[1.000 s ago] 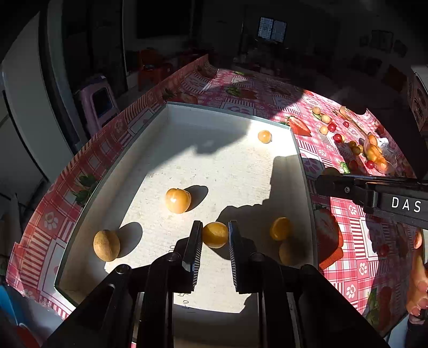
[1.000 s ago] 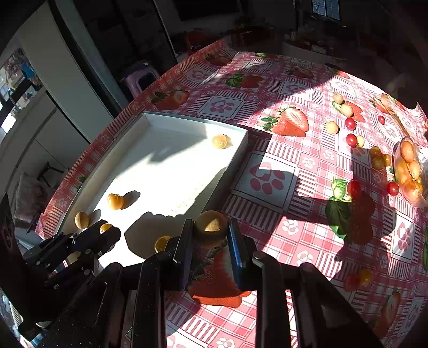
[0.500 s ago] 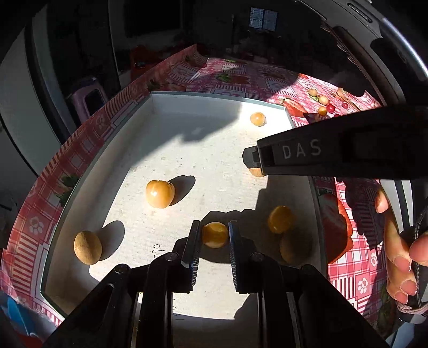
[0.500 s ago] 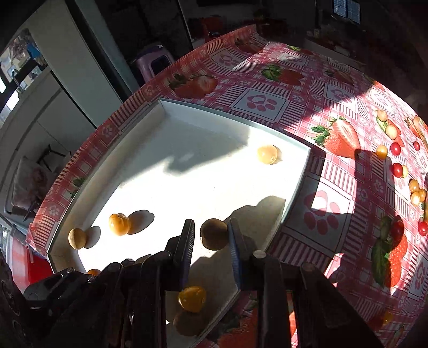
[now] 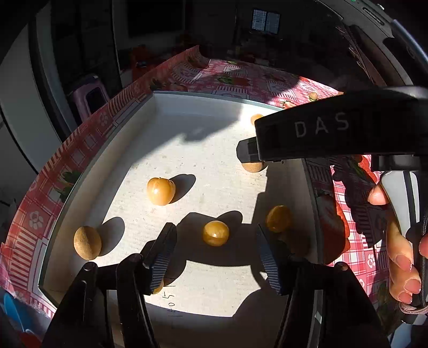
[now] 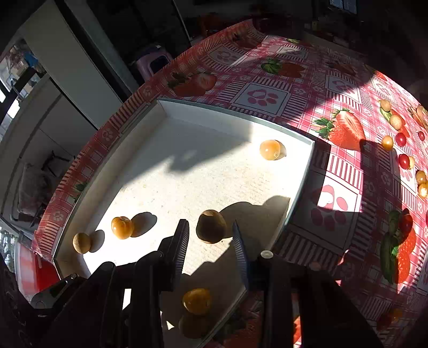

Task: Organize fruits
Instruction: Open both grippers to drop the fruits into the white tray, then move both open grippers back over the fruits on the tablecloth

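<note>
A red checked cloth (image 6: 345, 166) printed with strawberries and paw prints is covering the bench, partly lying in shade. A purple stool (image 6: 153, 63) is standing on the floor beyond the bench's far edge, beside a pale cabinet (image 6: 67, 67). A small lit window (image 5: 265, 21) is glowing in the dark background.
</note>
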Demonstrator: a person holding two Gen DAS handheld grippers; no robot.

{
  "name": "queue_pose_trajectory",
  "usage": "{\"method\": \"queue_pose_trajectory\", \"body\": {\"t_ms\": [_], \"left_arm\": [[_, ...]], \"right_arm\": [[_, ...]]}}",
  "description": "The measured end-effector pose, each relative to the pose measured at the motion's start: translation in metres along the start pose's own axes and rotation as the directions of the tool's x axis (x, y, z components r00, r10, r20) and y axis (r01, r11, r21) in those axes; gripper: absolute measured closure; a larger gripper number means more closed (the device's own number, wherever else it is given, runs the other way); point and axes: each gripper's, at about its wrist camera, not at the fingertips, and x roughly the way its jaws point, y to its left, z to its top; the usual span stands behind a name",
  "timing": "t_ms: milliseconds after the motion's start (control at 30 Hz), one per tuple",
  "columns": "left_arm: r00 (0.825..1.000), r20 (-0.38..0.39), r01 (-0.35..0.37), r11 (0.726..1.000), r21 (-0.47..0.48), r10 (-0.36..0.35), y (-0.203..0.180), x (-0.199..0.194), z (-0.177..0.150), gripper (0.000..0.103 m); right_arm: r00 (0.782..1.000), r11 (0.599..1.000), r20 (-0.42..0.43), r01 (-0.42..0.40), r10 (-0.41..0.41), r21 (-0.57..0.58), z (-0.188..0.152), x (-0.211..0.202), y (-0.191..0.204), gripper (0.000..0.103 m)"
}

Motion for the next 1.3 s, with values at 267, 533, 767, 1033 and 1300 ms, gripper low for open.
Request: {"method": "queue_pose_trajectory", "body": {"t_ms": [267,533,767,1033,1300], "left_arm": [[0.998,0.056,0.014,0.999,-0.037,-0.012,0.006,-0.021,-0.005,0.016],[0.986,0.113,0.135,0.988,-0.080,-0.126,-0.008,-0.046,-0.015,0.016],[0.967,0.064,0.246,0.969,0.005,-0.246,-0.058,-0.052,-0.024,0.007],[0.973,-0.014,0.228,0.960,0.162,-0.229,-0.119,-0.039,-0.033,0.007],[0.979,-0.005,0.200,0.953,0.229,-0.205,-0.149,-0.030,-0.006,0.007]], "right_arm": [[0.996,0.993,0.092,-0.010,-0.001,0.120,-0.020,-0.054,-0.037,0.012],[0.987,0.951,0.113,0.074,-0.112,0.299,-0.090,-0.094,-0.101,0.000],[0.956,0.892,0.090,0.224,-0.279,0.393,-0.152,-0.116,-0.151,0.000],[0.922,0.853,0.062,0.325,-0.382,0.409,-0.197,-0.120,-0.177,0.000],[0.898,0.844,0.079,0.373,-0.433,0.386,-0.211,-0.125,-0.184,0.000]]}}
